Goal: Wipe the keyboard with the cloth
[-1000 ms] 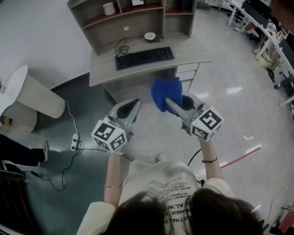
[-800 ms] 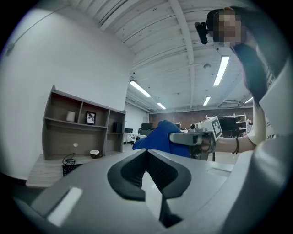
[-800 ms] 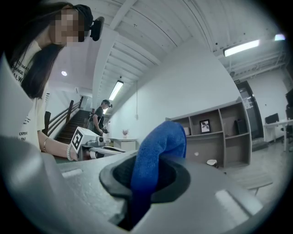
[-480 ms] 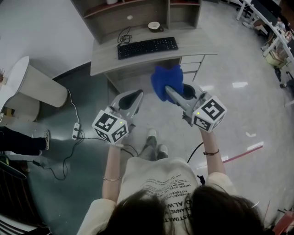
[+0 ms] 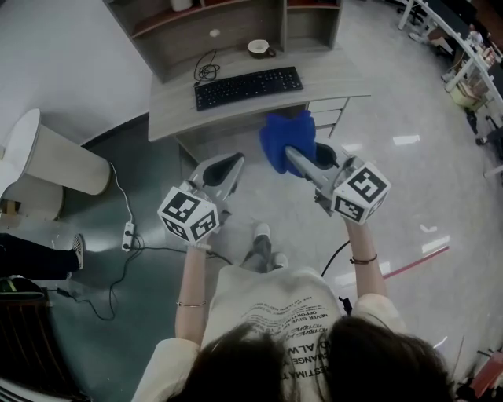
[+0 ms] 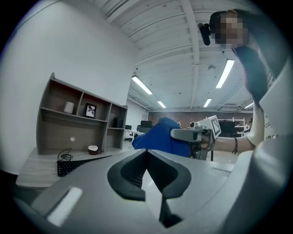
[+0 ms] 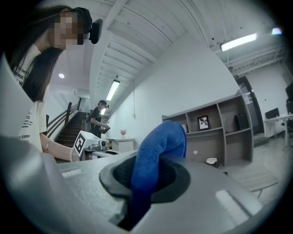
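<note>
The cloth [image 5: 287, 141], a bright blue one, is clamped between the jaws of the right gripper [image 5: 292, 155]. In the right gripper view a fold of it runs down through the gap between the dark pads, and the rest bunches up past the fingertips. In the head view that bunch hangs out beyond the jaw tips, above the pale floor and in front of the desk edge.

The keyboard [image 5: 248, 86] is black and lies flat on the desk [image 5: 330, 82], well ahead of both pairs of fingertips and touched by neither. It lies further from the cloth than from the left gripper's line.

The left gripper [image 5: 228, 166] is held just to the left of the right one, apart from it, and points the same way. Its jaws are pressed together at the tips with nothing between them.

Past the keyboard, further from the fingers, a small cup [image 5: 258, 47] and a coiled black cable [image 5: 206, 72] sit on the desk at the foot of a shelf unit [image 5: 228, 20]. Off to the left of the left gripper a power strip [image 5: 126, 233] lies on the dark floor, beside a round white table [image 5: 47, 157].
</note>
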`<state>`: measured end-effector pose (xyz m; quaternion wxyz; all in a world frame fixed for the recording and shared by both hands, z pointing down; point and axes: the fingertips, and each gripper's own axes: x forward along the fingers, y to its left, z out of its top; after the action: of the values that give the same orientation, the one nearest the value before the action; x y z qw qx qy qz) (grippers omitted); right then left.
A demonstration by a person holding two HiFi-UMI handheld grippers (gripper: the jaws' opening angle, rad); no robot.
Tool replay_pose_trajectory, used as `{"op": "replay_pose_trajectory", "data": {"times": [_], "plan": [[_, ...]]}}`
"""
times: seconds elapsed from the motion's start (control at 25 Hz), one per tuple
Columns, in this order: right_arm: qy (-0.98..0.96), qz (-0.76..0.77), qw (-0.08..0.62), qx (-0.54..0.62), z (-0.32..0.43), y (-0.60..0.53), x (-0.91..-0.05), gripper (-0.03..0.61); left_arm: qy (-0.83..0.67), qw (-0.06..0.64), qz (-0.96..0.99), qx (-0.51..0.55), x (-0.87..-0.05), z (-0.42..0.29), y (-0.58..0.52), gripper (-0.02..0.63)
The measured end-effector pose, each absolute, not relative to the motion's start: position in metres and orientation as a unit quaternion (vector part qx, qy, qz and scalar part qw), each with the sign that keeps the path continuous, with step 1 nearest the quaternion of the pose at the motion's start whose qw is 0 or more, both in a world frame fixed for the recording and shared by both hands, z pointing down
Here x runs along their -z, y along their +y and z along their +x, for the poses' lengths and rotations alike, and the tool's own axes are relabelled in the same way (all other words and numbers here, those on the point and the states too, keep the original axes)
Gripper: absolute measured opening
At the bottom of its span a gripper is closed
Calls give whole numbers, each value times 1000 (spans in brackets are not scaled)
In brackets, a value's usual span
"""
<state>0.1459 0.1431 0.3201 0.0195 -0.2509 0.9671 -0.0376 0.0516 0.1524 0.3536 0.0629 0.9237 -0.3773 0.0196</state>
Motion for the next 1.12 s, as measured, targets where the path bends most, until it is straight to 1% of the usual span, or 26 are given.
{"op": "replay_pose_trajectory", "data": {"times": [0.44, 1.12], "plan": [[964, -260, 7, 54, 121, 85, -335, 52, -367, 74, 927, -16, -363, 25, 92, -3], [952, -298, -10, 67, 106, 26, -354, 52, -324, 91, 942, -8, -379, 11, 28, -3]]}}
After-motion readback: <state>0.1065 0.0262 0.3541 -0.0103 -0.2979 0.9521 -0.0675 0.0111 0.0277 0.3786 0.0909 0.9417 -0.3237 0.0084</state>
